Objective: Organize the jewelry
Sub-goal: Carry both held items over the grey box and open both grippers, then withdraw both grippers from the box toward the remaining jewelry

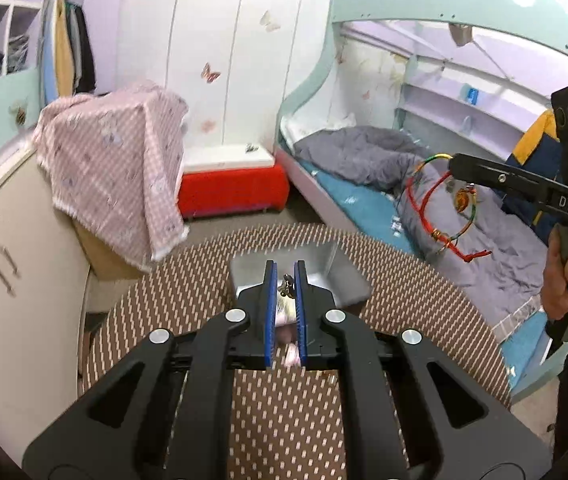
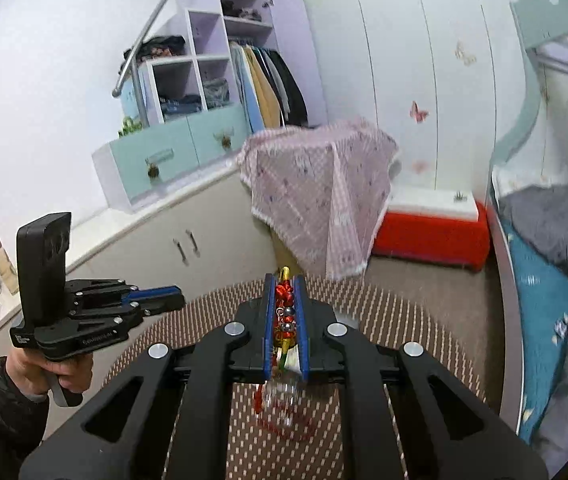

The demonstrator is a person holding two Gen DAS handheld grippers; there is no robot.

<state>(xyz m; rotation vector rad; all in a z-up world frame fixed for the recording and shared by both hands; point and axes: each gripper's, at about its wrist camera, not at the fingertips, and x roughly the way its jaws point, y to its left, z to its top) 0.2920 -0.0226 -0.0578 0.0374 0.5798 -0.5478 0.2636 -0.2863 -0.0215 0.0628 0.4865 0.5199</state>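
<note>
My left gripper is shut on a small piece of jewelry with a metal clasp and pale pink beads, held above a grey open box on the round brown patterned table. My right gripper is shut on a bunch of red and multicoloured cord bracelets, raised above the table. In the left wrist view the right gripper shows at the right with the cord bracelets dangling from its tip. The left gripper shows at the left in the right wrist view.
A bed with a grey duvet stands to the right. A red and white storage bench and a cabinet draped in pink checked cloth stand beyond the table. Beige cupboards line the left wall.
</note>
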